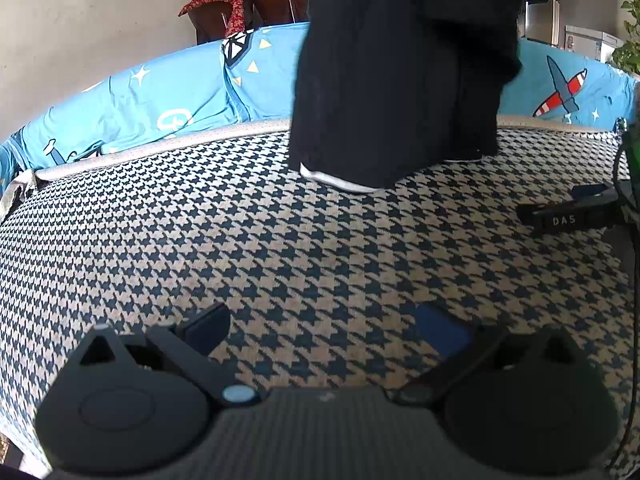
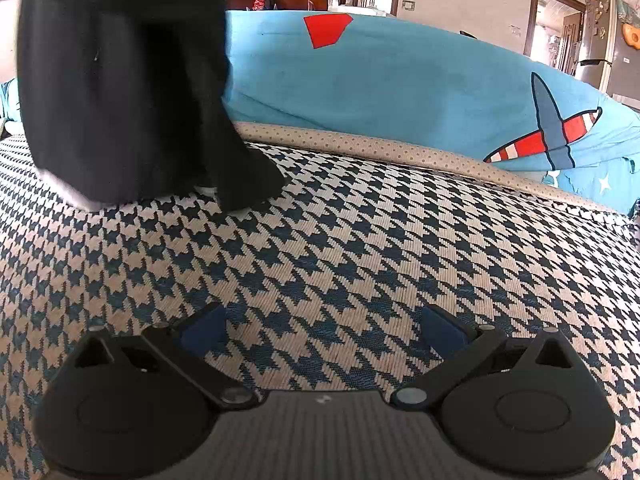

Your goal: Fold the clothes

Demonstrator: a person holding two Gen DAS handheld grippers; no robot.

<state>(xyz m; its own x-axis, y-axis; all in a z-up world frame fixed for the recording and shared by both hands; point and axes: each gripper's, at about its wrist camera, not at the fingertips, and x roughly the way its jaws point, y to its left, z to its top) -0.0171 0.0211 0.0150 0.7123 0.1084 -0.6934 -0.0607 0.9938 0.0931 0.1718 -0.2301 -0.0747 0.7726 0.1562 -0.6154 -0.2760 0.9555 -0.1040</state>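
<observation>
1. Left gripper (image 1: 326,326): jaws spread wide, nothing between the blue pads (image 1: 442,326), just hanging low over the houndstooth cover (image 1: 280,248)
2. Right gripper (image 2: 322,326): same deal, wide open and empty, touching no fabric as far as visible
3. Black garment (image 1: 400,80): dangling from above the frame, white-trimmed hem (image 1: 340,180) just meeting the cover near its far edge, well apart from both grippers
4. Behind it: blue plane-print bedding (image 2: 400,80)
5. Also spotted in the left view, far right: other gripper's black finger marked DAS (image 1: 564,220)
</observation>
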